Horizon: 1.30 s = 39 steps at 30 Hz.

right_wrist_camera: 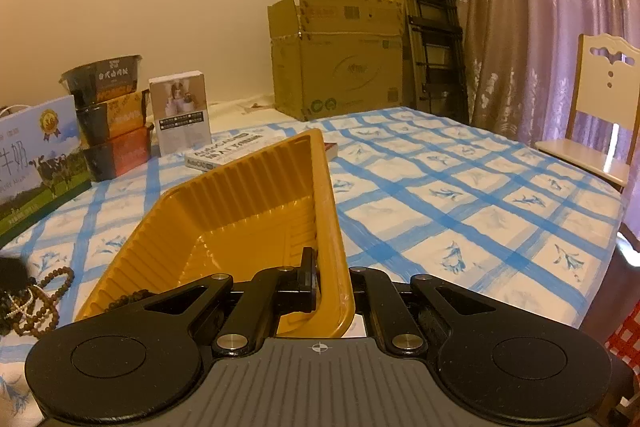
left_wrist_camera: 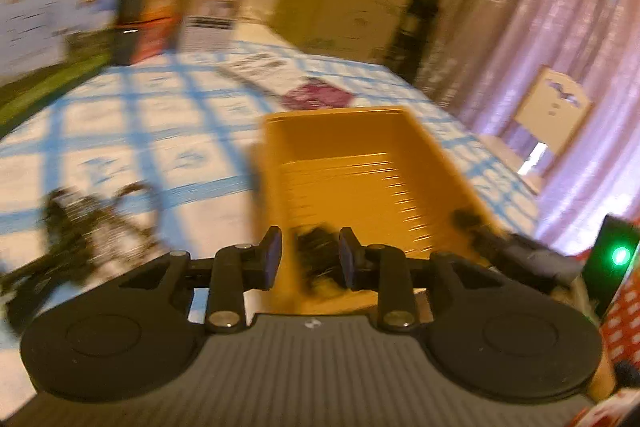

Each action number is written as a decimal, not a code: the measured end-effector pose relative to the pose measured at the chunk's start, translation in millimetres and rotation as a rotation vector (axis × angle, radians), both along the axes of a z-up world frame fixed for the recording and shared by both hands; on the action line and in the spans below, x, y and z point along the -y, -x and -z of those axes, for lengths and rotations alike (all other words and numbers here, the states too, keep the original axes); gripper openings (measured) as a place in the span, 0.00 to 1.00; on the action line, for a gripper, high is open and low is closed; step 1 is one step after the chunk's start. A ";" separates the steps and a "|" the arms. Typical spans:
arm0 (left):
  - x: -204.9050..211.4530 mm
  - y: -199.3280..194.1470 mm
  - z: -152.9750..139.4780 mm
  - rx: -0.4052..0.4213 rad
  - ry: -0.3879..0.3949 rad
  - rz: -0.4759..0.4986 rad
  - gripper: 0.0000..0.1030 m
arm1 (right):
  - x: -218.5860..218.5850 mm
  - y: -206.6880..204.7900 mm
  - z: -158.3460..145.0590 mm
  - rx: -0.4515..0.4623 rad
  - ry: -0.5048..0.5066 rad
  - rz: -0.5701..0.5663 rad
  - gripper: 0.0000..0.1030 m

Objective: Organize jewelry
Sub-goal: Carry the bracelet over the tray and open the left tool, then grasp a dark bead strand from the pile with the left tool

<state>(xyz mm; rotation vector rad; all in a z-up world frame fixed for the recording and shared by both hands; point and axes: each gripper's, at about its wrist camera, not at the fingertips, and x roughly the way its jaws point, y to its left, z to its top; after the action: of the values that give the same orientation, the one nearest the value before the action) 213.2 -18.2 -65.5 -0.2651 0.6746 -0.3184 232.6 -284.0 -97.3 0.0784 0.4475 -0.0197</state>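
Note:
An orange plastic tray point(left_wrist_camera: 372, 163) sits on the blue-checked tablecloth. In the blurred left wrist view my left gripper point(left_wrist_camera: 310, 259) is over the tray's near end with a dark blurred piece of jewelry point(left_wrist_camera: 318, 255) between its fingers; whether the fingers touch it is unclear. My right gripper point(right_wrist_camera: 330, 285) is shut on the tray's right rim point(right_wrist_camera: 328, 211), one finger inside and one outside. A brown bead string point(right_wrist_camera: 128, 297) lies in the tray's near corner. More bead necklaces and a pearl strand point(right_wrist_camera: 36, 301) lie on the cloth left of the tray, and show blurred in the left wrist view point(left_wrist_camera: 92, 223).
Stacked food tubs point(right_wrist_camera: 110, 115), a milk carton box point(right_wrist_camera: 34, 163), a white box point(right_wrist_camera: 182, 111) and a book point(right_wrist_camera: 228, 153) stand at the table's far left. A cardboard box point(right_wrist_camera: 336, 55), folded ladder point(right_wrist_camera: 432, 19), curtain and chair point(right_wrist_camera: 596, 119) are beyond the table.

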 end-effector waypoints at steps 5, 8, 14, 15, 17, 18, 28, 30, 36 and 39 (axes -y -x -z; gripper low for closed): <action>-48.6 27.2 14.2 -0.050 -0.092 -0.127 0.26 | -0.6 0.5 0.3 -0.001 0.004 -0.001 0.04; -74.6 38.3 22.2 -0.083 -0.134 -0.192 0.26 | -0.3 0.9 0.4 -0.002 0.007 -0.002 0.04; -99.4 47.0 32.6 -0.094 -0.249 -0.242 0.26 | 1.4 1.3 0.4 -0.012 0.005 0.000 0.04; -101.7 45.4 34.4 -0.094 -0.268 -0.244 0.26 | 1.7 1.3 0.6 -0.014 0.003 0.000 0.04; -105.3 42.4 38.4 -0.087 -0.306 -0.245 0.26 | 1.7 1.3 0.7 -0.014 0.004 0.000 0.04; -106.7 39.3 40.0 -0.086 -0.328 -0.247 0.26 | 1.7 1.6 0.6 -0.014 0.006 -0.001 0.04; -104.6 9.1 64.4 -0.094 -0.444 -0.191 0.35 | 2.1 1.4 0.8 -0.014 0.007 -0.003 0.04; -102.9 5.1 68.9 -0.099 -0.456 -0.186 0.34 | 1.8 1.4 0.8 -0.014 0.008 -0.003 0.04; -99.6 2.4 74.9 -0.109 -0.464 -0.171 0.20 | 1.4 2.2 0.5 -0.013 0.012 -0.008 0.04; -96.1 6.7 74.9 -0.117 -0.451 -0.149 0.16 | 0.8 2.2 -0.3 -0.014 0.014 -0.008 0.04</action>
<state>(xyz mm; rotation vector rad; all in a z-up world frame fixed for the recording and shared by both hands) 206.5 77.9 -140.4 0.0978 0.8174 -0.0029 230.4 -284.7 -97.1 0.0629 0.4613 -0.0151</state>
